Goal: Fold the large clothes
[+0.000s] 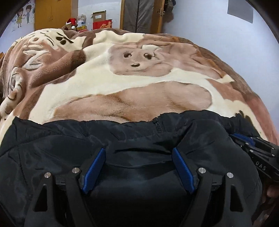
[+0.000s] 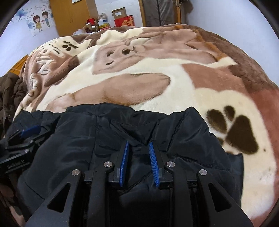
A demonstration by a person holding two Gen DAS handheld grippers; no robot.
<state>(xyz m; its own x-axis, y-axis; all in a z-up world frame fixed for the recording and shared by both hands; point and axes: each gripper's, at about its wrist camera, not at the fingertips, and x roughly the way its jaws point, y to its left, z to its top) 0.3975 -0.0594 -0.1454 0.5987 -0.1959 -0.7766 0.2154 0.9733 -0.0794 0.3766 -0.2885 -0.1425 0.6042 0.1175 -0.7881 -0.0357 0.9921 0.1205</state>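
A bedroom with pale walls and a wooden wardrobe (image 1: 52,14) is showing behind a bed covered by a plush cream-and-brown cartoon blanket (image 1: 122,87). In the left wrist view, a black padded jacket (image 1: 69,143) is lying along the near part of that blanket, its zipper (image 1: 157,125) reaching the far hem. The left gripper (image 1: 139,155) is hovering over it with jaws spread wide and only flat fabric between the 2 blue pads, so nothing is being grasped. The right gripper is entering at the right edge.

In the right wrist view, a brown garment (image 2: 10,92) is slumping at the left. The right gripper (image 2: 139,148) is sitting with its fingers (image 2: 153,157) narrowed around a raised ridge of the jacket; whether they are pinching it I cannot tell.

The shell is looking slick, puffy and soft, probably light but bulky, so it is likely sliding and springing back. Seams, hem or zipper edge are looking like the firmer places to take hold.
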